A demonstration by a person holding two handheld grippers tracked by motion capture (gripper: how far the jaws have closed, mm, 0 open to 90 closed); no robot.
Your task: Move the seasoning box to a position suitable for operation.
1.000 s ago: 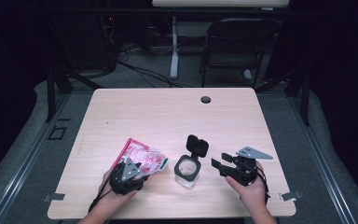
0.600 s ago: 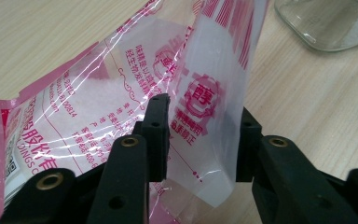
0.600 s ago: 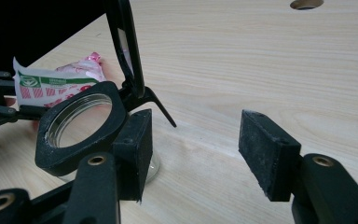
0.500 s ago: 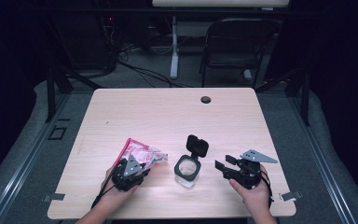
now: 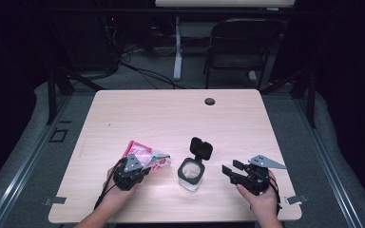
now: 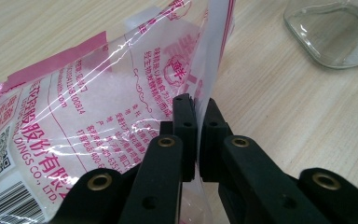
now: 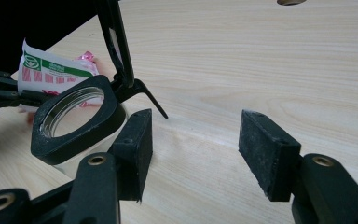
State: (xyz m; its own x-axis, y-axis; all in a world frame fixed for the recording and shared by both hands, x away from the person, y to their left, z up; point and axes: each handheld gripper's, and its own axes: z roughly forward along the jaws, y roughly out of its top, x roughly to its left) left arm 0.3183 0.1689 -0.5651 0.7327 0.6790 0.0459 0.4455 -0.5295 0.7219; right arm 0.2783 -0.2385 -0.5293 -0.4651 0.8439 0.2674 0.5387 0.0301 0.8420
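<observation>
A pink-and-clear bag of white granules lies at the front left of the table. My left gripper has just been closing and is now shut on the bag's clear edge; in the left gripper view the pads pinch the film of the bag. A clear square jar with its black flip lid standing up sits between the hands. My right gripper stands open to the right of the jar, apart from it. The right gripper view has the jar left of the gripper.
A round cable hole marks the table's far edge. A black chair and cables stand on the floor behind the table. The jar's corner lies just right of the bag.
My left jaws have closed onto the bag's edge, and the bag has bunched up and shrunk in outline. The right gripper has stayed about where it was.
</observation>
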